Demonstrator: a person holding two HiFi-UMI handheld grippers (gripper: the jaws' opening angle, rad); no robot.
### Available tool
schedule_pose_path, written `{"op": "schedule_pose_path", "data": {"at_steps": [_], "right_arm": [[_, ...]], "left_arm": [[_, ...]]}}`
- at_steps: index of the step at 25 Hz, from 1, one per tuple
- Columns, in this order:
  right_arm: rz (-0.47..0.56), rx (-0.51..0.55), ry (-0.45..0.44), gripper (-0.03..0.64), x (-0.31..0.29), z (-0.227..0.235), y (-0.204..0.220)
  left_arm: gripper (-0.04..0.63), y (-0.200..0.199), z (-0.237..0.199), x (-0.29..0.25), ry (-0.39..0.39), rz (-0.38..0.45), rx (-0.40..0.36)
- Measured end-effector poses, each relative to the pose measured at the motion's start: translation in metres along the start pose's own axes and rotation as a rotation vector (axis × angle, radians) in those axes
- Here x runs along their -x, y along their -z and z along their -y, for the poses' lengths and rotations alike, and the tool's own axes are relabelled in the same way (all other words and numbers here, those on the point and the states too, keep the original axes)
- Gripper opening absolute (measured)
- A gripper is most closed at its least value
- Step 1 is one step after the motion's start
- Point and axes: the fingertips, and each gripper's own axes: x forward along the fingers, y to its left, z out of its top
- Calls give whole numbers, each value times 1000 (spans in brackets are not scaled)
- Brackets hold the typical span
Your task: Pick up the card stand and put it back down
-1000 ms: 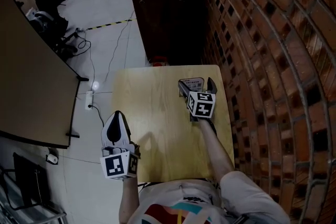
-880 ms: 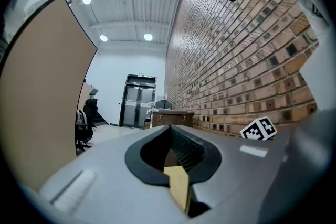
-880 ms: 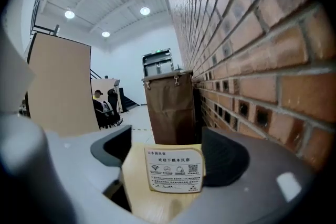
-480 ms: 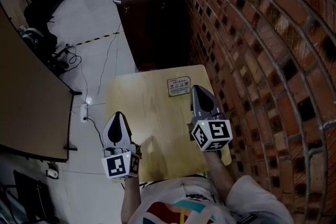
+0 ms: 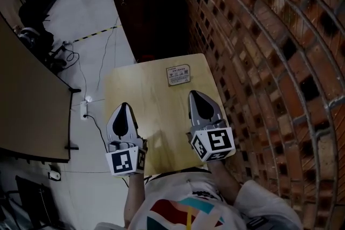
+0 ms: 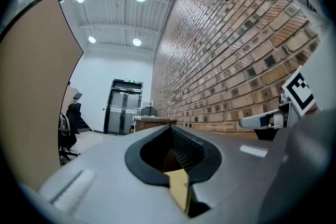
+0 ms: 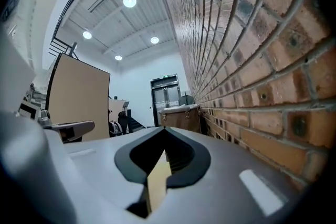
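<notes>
The left gripper hangs over the table's left edge, jaws together and empty, with open floor beyond. The card stand sits near the far edge, right of middle. The right gripper, jaws together and empty, is by the right edge, with the brick wall close alongside.

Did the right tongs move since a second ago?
Yes. The right tongs pulled back along the table toward the person, away from the card stand near the far edge. They are now shut and empty.
</notes>
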Motion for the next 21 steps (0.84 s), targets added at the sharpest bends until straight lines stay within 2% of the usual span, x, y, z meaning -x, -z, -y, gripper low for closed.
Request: {"op": "schedule_pose_path", "data": {"at_steps": [8,21], "right_arm": [[17,3,2,0,3,1,-9],[26,15,-2,0,-3,-3,-12]], "left_arm": [[5,-6,14,0,34,15,-3],[5,-5,3,0,19,19,5]]}}
